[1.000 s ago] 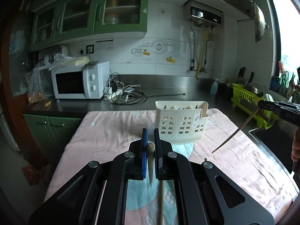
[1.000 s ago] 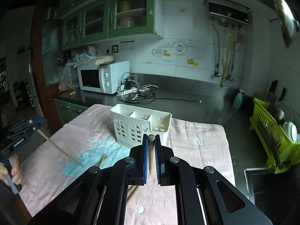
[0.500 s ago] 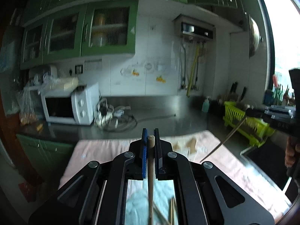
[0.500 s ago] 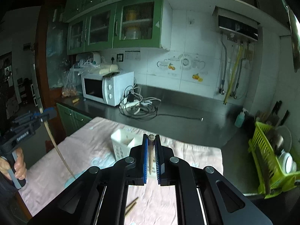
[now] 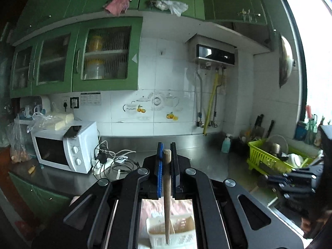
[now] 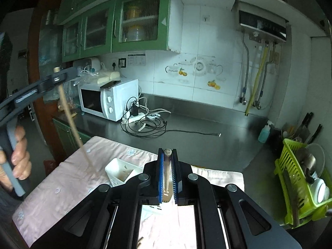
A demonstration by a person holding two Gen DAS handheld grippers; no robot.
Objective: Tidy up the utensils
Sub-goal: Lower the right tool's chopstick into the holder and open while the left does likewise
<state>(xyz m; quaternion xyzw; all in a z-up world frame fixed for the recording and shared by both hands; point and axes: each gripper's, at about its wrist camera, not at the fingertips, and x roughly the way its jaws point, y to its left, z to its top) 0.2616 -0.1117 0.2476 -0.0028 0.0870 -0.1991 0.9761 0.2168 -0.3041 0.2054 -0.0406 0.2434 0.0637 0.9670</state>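
My left gripper (image 5: pixel 166 154) is closed on a wooden chopstick (image 5: pixel 166 197), its jaws pinching the stick just below the blunt top end, so that the shaft hangs down between the gripper's arms with its thin tip over the white utensil basket (image 5: pixel 157 228) directly beneath; whether the tip touches the basket I cannot tell. My right gripper (image 6: pixel 167 157) is likewise closed, clamping a second chopstick (image 6: pixel 166 178) near its blunt end, the shaft running down between the jaws. From the right wrist view the basket (image 6: pixel 116 167) sits on the pink cloth (image 6: pixel 62 188) just left of and beyond the right gripper's jaws, and the left gripper's chopstick (image 6: pixel 71 122) slants down toward the cloth beside the basket, held by my left hand (image 6: pixel 18 155) at the frame's left edge. Behind the cloth lie the steel counter (image 6: pixel 207 141), a white microwave (image 6: pixel 108 98) and a green dish rack (image 6: pixel 294 178)
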